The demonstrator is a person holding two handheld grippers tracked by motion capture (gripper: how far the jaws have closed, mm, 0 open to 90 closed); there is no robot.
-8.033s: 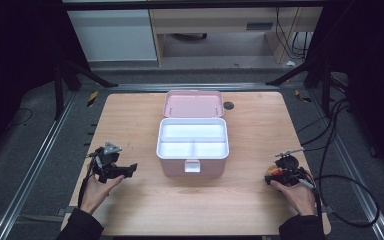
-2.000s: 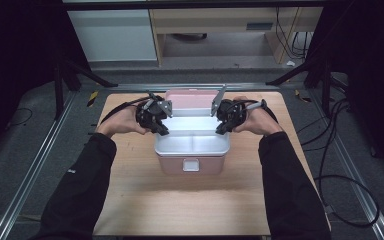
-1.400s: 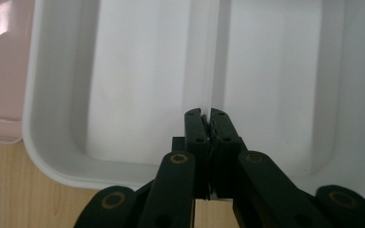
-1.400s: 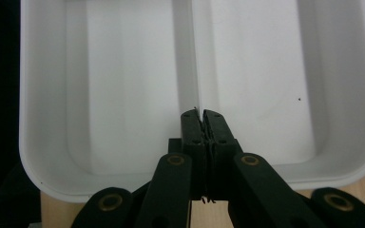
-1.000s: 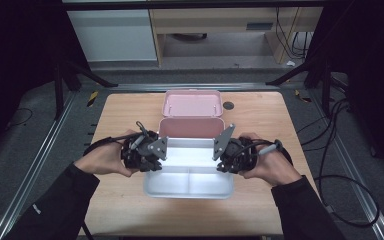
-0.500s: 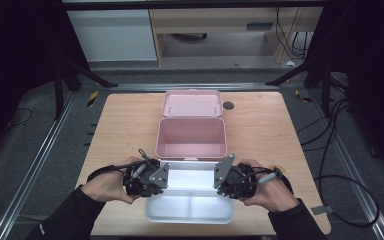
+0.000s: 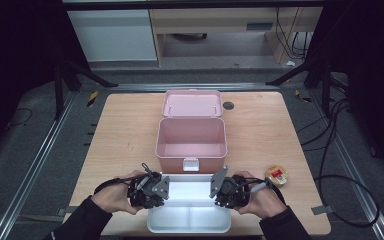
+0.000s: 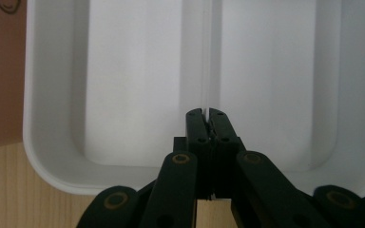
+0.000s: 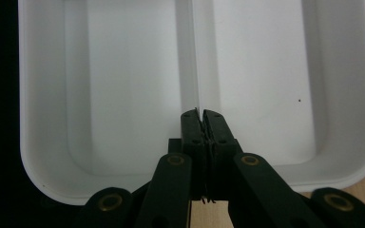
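Note:
A white two-compartment tray [image 7: 189, 220] sits low at the table's front edge, held from both ends. My left gripper [image 7: 162, 189] is shut on the tray's left rim, and my right gripper [image 7: 217, 187] is shut on the right rim. In the left gripper view the black jaws [image 8: 206, 114] pinch the tray [image 8: 133, 85] where its middle divider meets the rim. The right gripper view shows the same kind of pinch [image 9: 202, 114] on the tray [image 9: 123, 85]. Both compartments look empty. Whether the tray rests on the wood I cannot tell.
An open pink box [image 7: 191, 145] stands mid-table just beyond the tray, its lid [image 7: 192, 104] lying back behind it. A small round yellow item [image 7: 276, 175] lies right of my right hand. A black disc [image 7: 228, 105] sits near the lid. Dark floor lies past the table edges.
Both grippers have carried the white tray away from the pink box, toward the person and downward, to the table's front edge. The pink box interior now shows.

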